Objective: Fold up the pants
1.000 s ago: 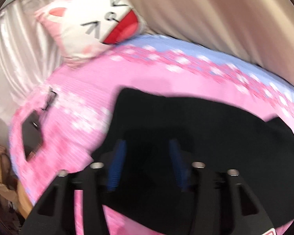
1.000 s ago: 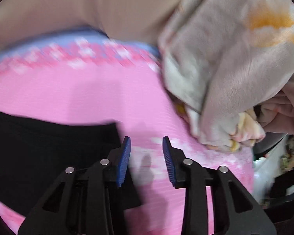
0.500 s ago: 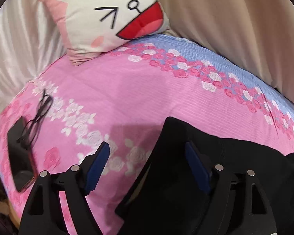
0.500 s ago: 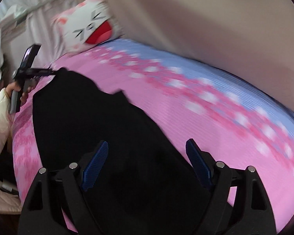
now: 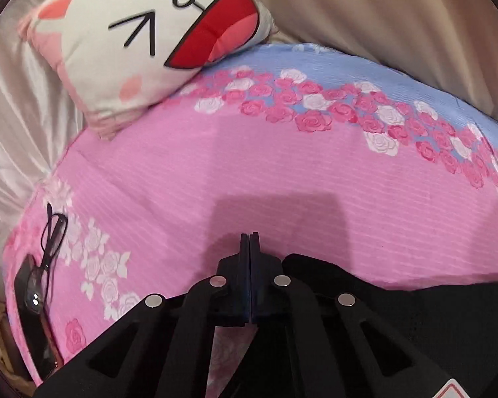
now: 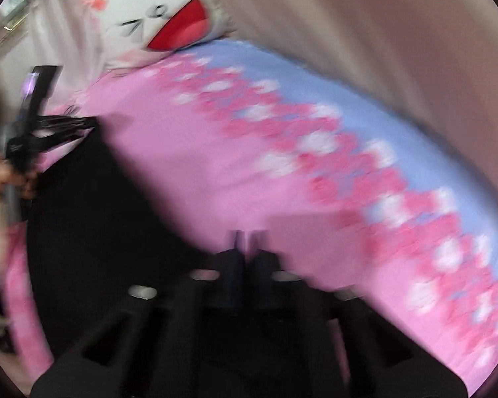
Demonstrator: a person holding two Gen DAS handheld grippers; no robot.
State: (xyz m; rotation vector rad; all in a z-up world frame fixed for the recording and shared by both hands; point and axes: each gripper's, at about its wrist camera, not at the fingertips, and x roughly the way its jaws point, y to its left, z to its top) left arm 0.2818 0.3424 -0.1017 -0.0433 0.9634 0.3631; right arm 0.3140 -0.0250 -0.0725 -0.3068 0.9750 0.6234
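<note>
Pink floral bedspread filling the scene, left gripper pointing steeply down, jaws closed, empty, right gripper likewise, blurred, black pants lying beneath both, cat pillow behind, glasses lying at the bed's edge.

A home bedroom: a bed with a pink floral sheet and cartoon-face pillow.
</note>
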